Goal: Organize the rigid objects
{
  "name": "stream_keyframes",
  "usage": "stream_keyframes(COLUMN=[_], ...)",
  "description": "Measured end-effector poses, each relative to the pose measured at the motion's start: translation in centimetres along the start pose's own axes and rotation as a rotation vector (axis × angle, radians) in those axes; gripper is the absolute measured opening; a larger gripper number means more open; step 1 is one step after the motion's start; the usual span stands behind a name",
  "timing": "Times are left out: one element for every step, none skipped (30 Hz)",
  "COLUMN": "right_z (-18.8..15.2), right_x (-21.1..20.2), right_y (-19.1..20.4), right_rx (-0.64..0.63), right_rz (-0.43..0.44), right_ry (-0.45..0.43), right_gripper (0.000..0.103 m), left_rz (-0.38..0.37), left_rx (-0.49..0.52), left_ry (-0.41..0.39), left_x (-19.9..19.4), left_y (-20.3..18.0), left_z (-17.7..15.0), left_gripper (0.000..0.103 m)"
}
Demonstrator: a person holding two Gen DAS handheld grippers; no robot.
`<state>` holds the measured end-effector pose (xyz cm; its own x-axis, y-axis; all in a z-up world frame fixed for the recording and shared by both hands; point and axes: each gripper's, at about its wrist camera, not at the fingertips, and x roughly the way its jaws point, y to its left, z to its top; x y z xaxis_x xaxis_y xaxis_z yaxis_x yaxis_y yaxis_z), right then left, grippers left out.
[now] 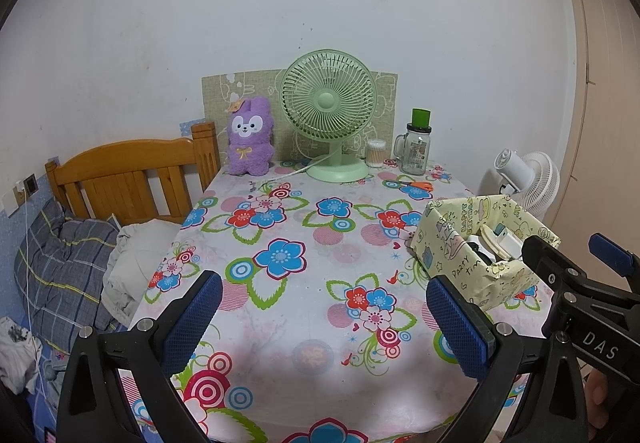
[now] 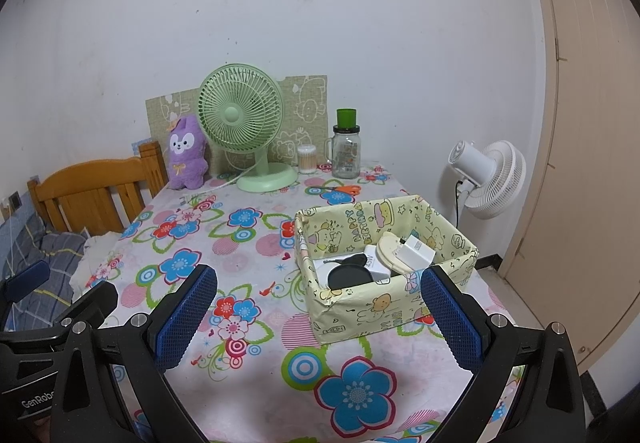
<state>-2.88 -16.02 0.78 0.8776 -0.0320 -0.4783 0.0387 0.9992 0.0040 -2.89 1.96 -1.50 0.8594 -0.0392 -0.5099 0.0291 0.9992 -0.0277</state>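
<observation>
Flowers in blue, red and pink cover the cloth on the tabletop [image 2: 248, 283], and both claws hover low over its near edge with nothing between their fingers. The left claw [image 1: 324, 319] is spread wide, its blue pads [image 1: 192, 317] far apart above bare cloth; the right claw [image 2: 318, 317] is spread just as wide, its right pad [image 2: 450, 317] near the front right corner of the box. That yellow paper-wrapped box [image 2: 362, 313], printed with cartoon animals and birthday lettering, sits open-topped on the right side of the tabletop and holds the rigid objects: a black round disc [image 2: 350, 277], a white charger block [image 2: 418, 253], a cream oval piece with a toothed edge [image 2: 390, 249] and a flat white item [image 2: 378, 263] under them. From the left wrist view the same box [image 1: 452, 255] appears beside the right claw's black frame [image 1: 588, 299]. Along the back of the tabletop stand a purple plush rabbit [image 1: 250, 137], a green desk fan [image 1: 328, 99] with its white cord trailing over the cloth, a small clear tub of cotton swabs [image 1: 376, 153] and a glass mug jar [image 1: 416, 153] with a green cup upturned on its lid. Orange-handled scissors [image 2: 342, 190] lie flat in front of the jar, well apart from the box. A patterned board [image 2: 308, 99] leans against the white wall behind the fan. Left of the tabletop is a wooden bed headboard [image 1: 124, 175] with a plaid pillow [image 1: 56, 263] below it, and a white standing fan [image 2: 492, 175] is at the right by a beige door [image 2: 580, 123].
</observation>
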Motion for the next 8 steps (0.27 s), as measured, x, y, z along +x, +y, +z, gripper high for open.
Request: stream_keyframes(right_z=[0.0,0.0,-0.01,0.0,0.01,0.01,0.0,0.0], right_x=[0.02,0.03,0.04,0.03,0.04,0.04,0.04,0.07], right_y=[0.0,-0.02,0.0,-0.01,-0.02,-0.02,-0.01,-0.05], right_rx=[0.0,0.0,0.0,0.0,0.0,0.0,0.0,0.0], right_rz=[0.0,0.0,0.0,0.0,0.0,0.0,0.0,0.0], right_ry=[0.0,0.001,0.001,0.001,0.001,0.002,0.003,0.003], right_gripper=[0.103,0.103,0.103,0.103,0.103,0.103,0.103,0.103], left_rz=[0.0,0.0,0.0,0.0,0.0,0.0,0.0,0.0], left_rx=[0.0,0.0,0.0,0.001,0.001,0.001,0.001,0.0], left_ry=[0.001,0.001,0.0,0.001,0.001,0.002,0.003,0.003], left_x=[0.01,-0.01,0.01,0.01,0.01,0.02,0.02,0.01], left_y=[0.0,0.0,0.0,0.0,0.0,0.0,0.01,0.01], left_z=[0.0,-0.01,0.0,0.0,-0.01,0.01,-0.06,-0.07], left_gripper=[0.103,0.103,0.103,0.103,0.103,0.103,0.103,0.103])
